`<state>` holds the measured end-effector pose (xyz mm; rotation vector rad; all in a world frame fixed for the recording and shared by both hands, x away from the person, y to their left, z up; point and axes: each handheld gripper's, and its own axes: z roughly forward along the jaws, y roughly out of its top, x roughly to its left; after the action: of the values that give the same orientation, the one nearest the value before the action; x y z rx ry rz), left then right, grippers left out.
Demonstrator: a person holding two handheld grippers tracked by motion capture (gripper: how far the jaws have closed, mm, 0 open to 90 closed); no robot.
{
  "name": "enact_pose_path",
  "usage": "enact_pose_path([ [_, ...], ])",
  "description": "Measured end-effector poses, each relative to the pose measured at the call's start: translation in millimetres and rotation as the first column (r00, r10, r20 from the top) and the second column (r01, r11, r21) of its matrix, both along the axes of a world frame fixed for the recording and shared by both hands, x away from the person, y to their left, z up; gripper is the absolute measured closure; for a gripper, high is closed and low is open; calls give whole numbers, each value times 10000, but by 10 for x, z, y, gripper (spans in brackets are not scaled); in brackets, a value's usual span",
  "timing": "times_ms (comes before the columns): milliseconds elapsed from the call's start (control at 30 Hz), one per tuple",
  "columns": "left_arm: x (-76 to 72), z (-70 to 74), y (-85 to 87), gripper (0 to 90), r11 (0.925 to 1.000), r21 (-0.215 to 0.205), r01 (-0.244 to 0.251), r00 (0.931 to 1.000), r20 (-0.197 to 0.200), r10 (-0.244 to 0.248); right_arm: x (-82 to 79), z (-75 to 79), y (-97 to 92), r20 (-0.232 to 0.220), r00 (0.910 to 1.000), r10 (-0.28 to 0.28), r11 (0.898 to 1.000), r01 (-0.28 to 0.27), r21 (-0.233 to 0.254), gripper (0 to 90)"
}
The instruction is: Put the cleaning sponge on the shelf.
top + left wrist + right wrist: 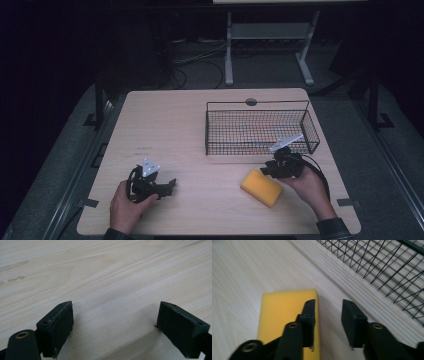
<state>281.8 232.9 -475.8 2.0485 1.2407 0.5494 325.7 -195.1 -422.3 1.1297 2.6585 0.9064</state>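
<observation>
A yellow sponge [261, 187] lies flat on the wooden table [170, 120], right of centre near the front. My right gripper [268, 169] hovers at its far right corner, held by a hand. In the right gripper view the sponge [284, 312] sits under the left jaw, and the right gripper [328, 302] is open by a narrow gap with only table between the jaws. An empty black wire basket [260, 127] stands just behind it, and the basket's mesh [387, 267] runs across the upper right. My left gripper [169, 187] rests at the front left. The left gripper [116, 307] is wide open over bare wood.
A small dark grommet [251, 102] sits at the table's back edge behind the basket. Faint marks [145, 148] show on the wood left of centre. Beyond the table, white desk legs [229, 50] and cables lie on the dark floor.
</observation>
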Motion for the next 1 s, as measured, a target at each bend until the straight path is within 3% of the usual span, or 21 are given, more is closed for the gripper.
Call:
enact_pose_path([
  [133, 0, 0, 0, 131, 10000, 2, 1, 10000, -1, -1, -38, 34, 11, -205, 9998, -66, 10000, 64, -74, 458],
  [333, 0, 0, 0, 131, 10000, 1, 2, 10000, 0, -2, -108, 71, 56, -376, 9993, 34, 9991, -50, -425, 334],
  [767, 0, 0, 0, 131, 10000, 2, 0, 10000, 0, 0, -226, 42, 168, -781, 9959, 449, 9943, -521, -927, 196],
  [1000, 0, 0, 0, 131, 10000, 2, 1, 10000, 0, -1, -274, 5, 222, -923, 9940, 581, 9933, -668, -940, 176],
])
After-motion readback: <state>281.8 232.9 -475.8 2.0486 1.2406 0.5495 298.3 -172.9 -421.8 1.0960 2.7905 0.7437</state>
